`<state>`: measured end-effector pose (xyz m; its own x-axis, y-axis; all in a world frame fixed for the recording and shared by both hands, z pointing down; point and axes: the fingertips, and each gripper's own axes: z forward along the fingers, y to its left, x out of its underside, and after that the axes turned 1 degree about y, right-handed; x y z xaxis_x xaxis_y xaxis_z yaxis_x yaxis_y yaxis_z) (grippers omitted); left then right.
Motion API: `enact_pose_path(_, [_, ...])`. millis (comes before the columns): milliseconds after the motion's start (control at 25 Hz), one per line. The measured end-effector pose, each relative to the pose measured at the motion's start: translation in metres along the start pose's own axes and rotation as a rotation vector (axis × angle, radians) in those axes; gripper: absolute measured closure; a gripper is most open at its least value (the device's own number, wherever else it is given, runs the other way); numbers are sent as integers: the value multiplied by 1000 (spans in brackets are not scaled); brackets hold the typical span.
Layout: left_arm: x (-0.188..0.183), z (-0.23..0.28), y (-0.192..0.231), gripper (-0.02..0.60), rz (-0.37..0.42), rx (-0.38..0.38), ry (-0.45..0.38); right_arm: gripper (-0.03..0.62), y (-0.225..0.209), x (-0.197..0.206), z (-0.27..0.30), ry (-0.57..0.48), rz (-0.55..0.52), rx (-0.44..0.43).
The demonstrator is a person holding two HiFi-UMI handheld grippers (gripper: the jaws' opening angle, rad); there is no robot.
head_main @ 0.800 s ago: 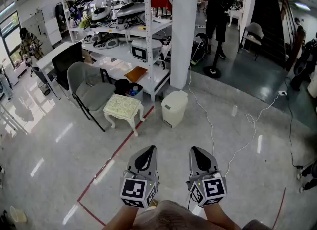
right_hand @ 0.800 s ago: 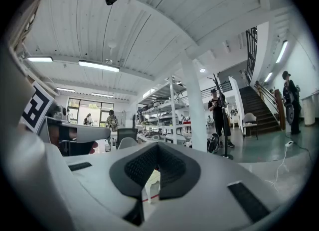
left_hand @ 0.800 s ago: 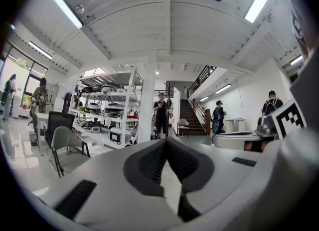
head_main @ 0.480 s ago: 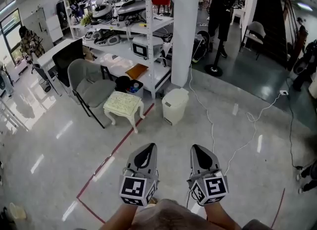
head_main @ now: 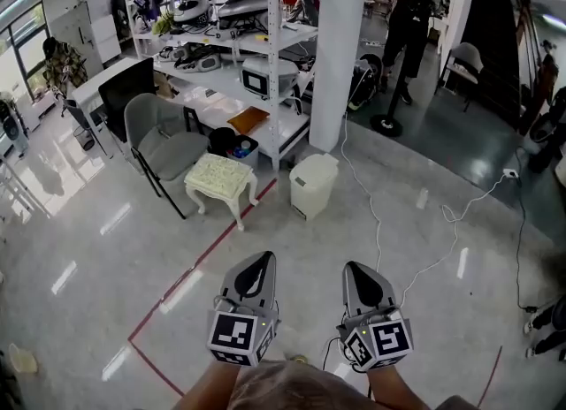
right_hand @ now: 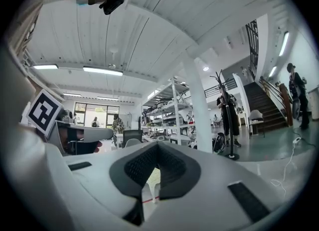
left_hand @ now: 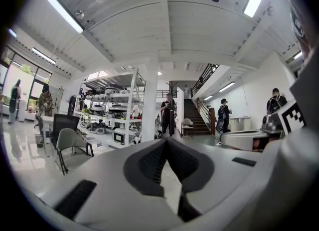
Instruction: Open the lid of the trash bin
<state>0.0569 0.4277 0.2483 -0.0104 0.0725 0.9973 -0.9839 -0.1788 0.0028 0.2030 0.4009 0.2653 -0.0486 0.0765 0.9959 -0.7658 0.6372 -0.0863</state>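
Note:
The white trash bin [head_main: 312, 185] stands on the floor at the foot of a white pillar [head_main: 340, 46], its lid down. It is far ahead of both grippers. My left gripper [head_main: 256, 263] and right gripper [head_main: 358, 269] are held side by side low in the head view, pointing toward the bin. Both are shut, with nothing between the jaws. The left gripper [left_hand: 166, 141] shows its pads meeting at the tip in its own view, and so does the right gripper [right_hand: 157, 145]. The bin shows in neither gripper view.
A white stool [head_main: 219, 178] and a grey chair [head_main: 159, 139] stand left of the bin, before a loaded shelving rack [head_main: 230, 37]. A small black bin [head_main: 228, 148] sits under the shelves. A white cable [head_main: 380, 223] and red tape line [head_main: 203, 267] cross the floor. A person [head_main: 411, 19] stands behind.
The head view has drifted a little, so the shelves and stool sit slightly further right. Both grippers hold the same shut pose, a touch lower in the frame.

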Motion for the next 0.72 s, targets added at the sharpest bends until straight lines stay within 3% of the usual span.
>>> enact_pose_path(720, [7, 69, 32, 583, 9, 12, 5, 562, -34, 3, 66, -3, -6, 21])
